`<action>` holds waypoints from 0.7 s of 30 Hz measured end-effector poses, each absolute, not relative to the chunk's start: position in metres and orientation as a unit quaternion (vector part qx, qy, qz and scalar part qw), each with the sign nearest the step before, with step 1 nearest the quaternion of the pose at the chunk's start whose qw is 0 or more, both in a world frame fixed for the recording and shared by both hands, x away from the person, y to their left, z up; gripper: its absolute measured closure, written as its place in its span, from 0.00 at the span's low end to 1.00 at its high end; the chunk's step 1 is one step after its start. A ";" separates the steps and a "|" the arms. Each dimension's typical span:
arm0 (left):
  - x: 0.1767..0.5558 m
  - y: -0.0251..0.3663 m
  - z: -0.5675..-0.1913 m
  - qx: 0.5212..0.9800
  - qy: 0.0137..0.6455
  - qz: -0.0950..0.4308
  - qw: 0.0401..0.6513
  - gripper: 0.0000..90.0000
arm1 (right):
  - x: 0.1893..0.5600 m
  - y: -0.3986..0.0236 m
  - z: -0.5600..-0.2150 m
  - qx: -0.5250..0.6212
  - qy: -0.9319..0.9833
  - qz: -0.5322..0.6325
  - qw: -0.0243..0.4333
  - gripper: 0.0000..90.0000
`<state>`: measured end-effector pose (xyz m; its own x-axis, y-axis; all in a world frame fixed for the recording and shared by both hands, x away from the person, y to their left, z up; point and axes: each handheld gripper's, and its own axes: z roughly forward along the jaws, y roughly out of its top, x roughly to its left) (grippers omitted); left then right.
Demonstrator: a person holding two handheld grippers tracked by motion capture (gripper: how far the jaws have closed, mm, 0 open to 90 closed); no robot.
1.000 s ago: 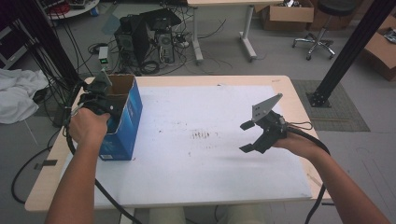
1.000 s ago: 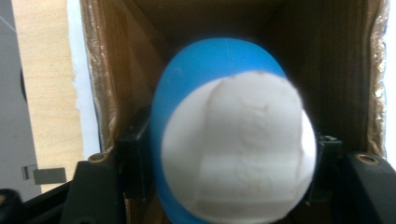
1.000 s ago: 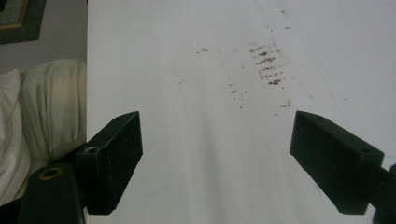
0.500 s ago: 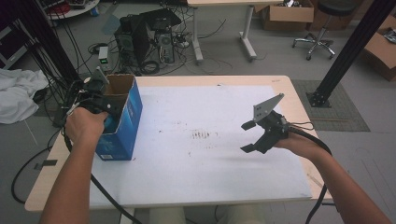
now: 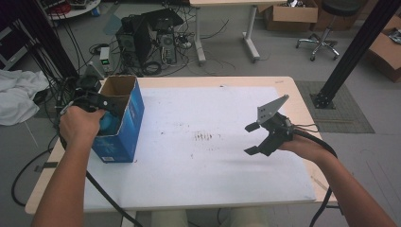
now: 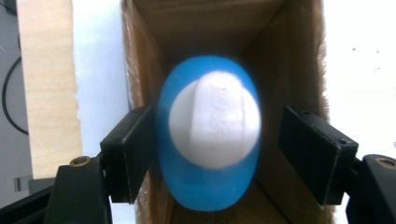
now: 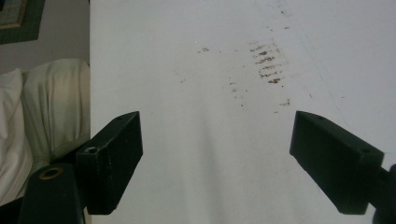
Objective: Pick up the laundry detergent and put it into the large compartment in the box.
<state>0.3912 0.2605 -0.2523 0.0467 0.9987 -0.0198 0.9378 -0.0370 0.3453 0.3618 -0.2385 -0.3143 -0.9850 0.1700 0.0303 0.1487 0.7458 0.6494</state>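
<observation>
An open-topped blue cardboard box (image 5: 124, 124) stands at the table's left side. My left gripper (image 5: 100, 101) hangs over its brown inside (image 6: 280, 56). A blurred blue rounded object with a white cap (image 6: 208, 135) sits between the jaws of the left gripper (image 6: 217, 154). The left jaw meets its edge, while a gap shows at the right jaw, so the gripper is open. My right gripper (image 5: 250, 138) hovers above the white sheet at the right. That right gripper (image 7: 215, 158) is open and holds nothing.
A white sheet (image 5: 208, 179) with dark smudges (image 7: 266, 65) covers most of the wooden table (image 5: 302, 94). Past the far edge are computer cases and cables (image 5: 146, 38), a black post (image 5: 352, 52) and white cloth (image 5: 19, 97).
The left hand has drifted slightly left and toward the person beside the box. The right gripper has held its place, open.
</observation>
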 end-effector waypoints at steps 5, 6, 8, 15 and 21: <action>0.387 0.261 -0.237 0.712 0.676 0.126 0.143 0.30 | 0.360 -0.239 -0.311 0.087 0.934 0.345 0.018 0.19; 0.387 0.261 -0.234 0.712 0.675 0.128 0.143 0.30 | 0.360 -0.239 -0.310 0.086 0.934 0.345 0.019 0.19; 0.385 0.261 -0.229 0.712 0.674 0.129 0.146 0.30 | 0.359 -0.239 -0.309 0.087 0.935 0.344 0.021 0.19; 0.381 0.253 -0.205 0.724 0.656 0.138 0.161 0.28 | 0.356 -0.243 -0.302 0.090 0.936 0.338 0.027 0.19; 0.377 0.229 -0.182 0.752 0.617 0.156 0.173 0.28 | 0.360 -0.249 -0.298 0.107 0.937 0.330 0.027 0.19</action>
